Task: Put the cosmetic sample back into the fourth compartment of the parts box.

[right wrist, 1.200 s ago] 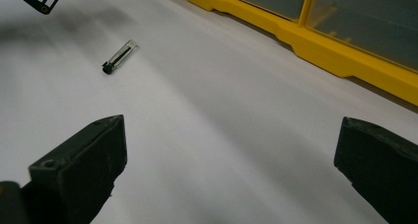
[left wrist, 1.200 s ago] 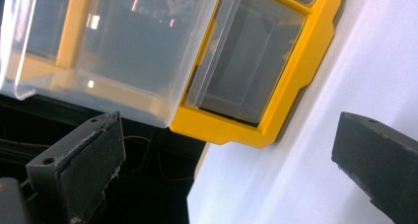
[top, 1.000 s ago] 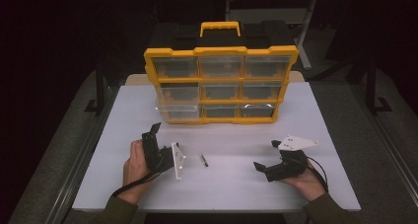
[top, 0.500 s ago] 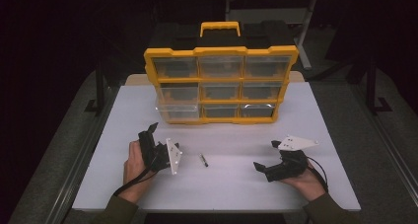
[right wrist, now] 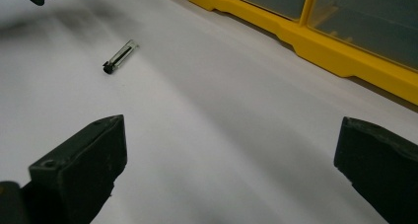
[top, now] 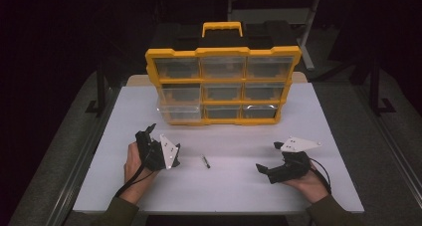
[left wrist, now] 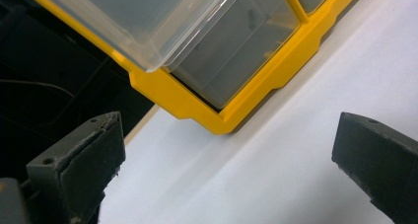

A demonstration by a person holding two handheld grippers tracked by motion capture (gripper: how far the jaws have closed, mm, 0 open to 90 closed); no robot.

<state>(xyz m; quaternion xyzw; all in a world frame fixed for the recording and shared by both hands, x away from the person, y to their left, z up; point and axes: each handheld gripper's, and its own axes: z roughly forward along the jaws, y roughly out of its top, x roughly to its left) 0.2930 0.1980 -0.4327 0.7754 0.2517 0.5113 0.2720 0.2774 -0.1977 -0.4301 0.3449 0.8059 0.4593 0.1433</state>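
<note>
A small pin (top: 205, 161) is seen lying flat on the white table (top: 234, 186), between the two grippers and in front of the yellow organizer (top: 223, 84). In the right gripper view the pin (right wrist: 120, 56) is shown as a short, slender piece with a pale, shiny shaft and a dark cap at one end. It is touched by nothing.

The left gripper (top: 161, 144) is held just left of the pin in the high view, tilted, with its grey plate turned toward the pin. Its jaws are seen spread wide in the left gripper view, with nothing between them; they are aimed at the lower left corner of the organizer (left wrist: 236, 81), where a clear drawer (left wrist: 162, 21) is seen pulled partly out of its frame.

The right gripper (top: 268, 159) is held well to the right of the pin, low over the table. Its jaws are likewise spread wide and hold nothing; in the right gripper view the pin lies beyond the left jaw, off to one side rather than between the two.

The organizer stands upright at the back of the table, with three rows of three clear drawers and a yellow handle (top: 222, 27) on top. The stretch of table between the grippers and the pin is bare.
</note>
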